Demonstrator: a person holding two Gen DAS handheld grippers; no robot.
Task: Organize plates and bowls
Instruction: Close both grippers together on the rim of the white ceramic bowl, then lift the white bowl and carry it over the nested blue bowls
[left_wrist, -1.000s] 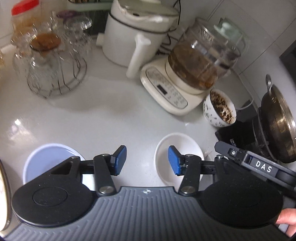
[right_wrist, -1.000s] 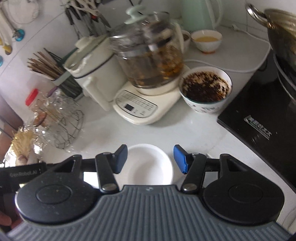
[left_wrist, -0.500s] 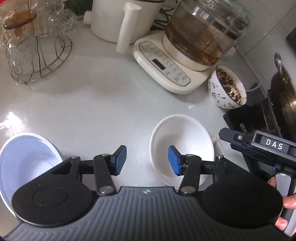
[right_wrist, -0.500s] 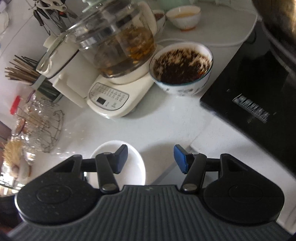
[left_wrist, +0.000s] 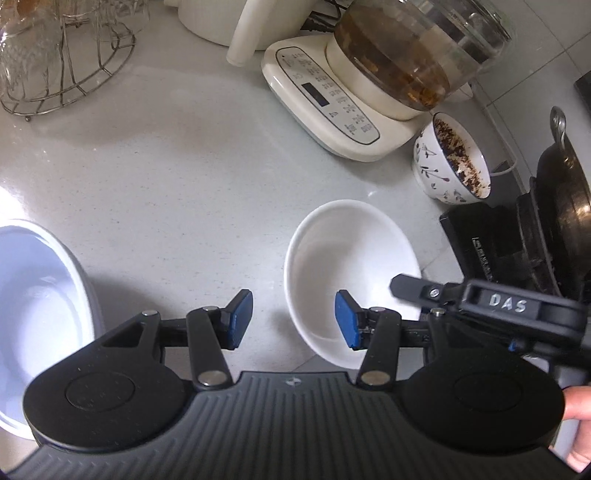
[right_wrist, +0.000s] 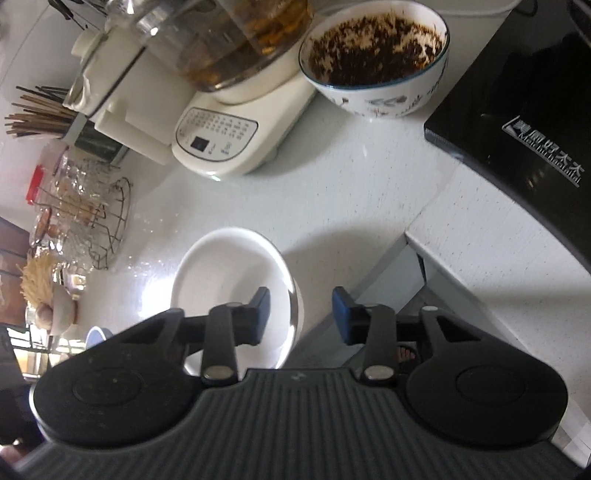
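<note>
Right gripper (right_wrist: 301, 314): jaws closing, near rim of the white bowl (right_wrist: 236, 280) between them, left pad inside the bowl, right pad outside over the counter edge; pads not seen pressing the rim yet. In the left wrist view the same gripper (left_wrist: 406, 288) enters from the right, one finger tip over the bowl's right rim.

Left gripper (left_wrist: 294, 319): jaws about half open, nothing held. Right pad hangs over the white bowl's (left_wrist: 347, 266) near-left wall, left pad over bare countertop (left_wrist: 177, 184); contact cannot be told.

Left of the left gripper, well apart from the white bowl: pale blue bowl (left_wrist: 33, 314), upright, partly cut by the frame edge.

Ahead and right of both grippers: patterned bowl (left_wrist: 450, 162) with dark residue, just beside the black cooktop (right_wrist: 524, 110). Beyond it, cream kettle base (left_wrist: 325, 107) with a glass pot of brown liquid.

Far left: wire rack (left_wrist: 66, 62) of glasses
</note>
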